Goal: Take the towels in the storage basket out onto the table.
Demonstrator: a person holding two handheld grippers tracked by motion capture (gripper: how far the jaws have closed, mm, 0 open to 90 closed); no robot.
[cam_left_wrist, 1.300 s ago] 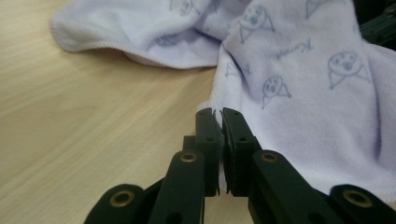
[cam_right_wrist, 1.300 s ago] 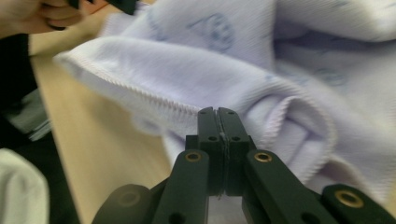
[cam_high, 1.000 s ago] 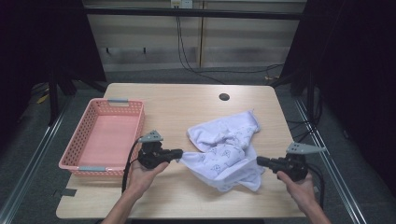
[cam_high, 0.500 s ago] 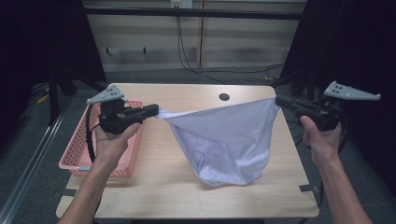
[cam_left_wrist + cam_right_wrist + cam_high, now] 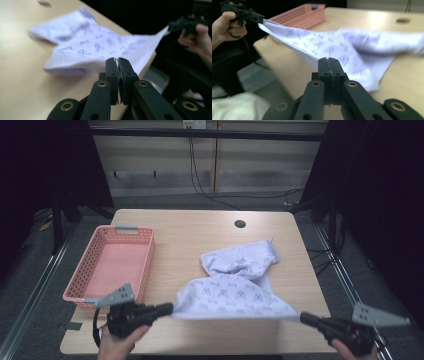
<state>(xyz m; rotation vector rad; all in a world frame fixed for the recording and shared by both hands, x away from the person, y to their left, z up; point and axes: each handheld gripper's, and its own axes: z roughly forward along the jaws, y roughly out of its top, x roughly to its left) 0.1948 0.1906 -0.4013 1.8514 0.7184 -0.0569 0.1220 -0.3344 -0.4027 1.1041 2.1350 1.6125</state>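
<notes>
While both tongs, left (image 5: 167,309) and right (image 5: 306,318), pinch cloth (image 5: 235,292) corners taut over the bench (image 5: 200,232) near edge, overpull likely slips a corner; far half lies bunched.

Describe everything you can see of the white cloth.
The white cloth is soft fabric printed with small blue motifs. Its near edge is stretched taut along the table's front edge, one corner pinched in the left gripper and the other in the right gripper. The rest lies on the tabletop, bunched into a rumpled fold toward the far right, apart from the pink basket.
</notes>
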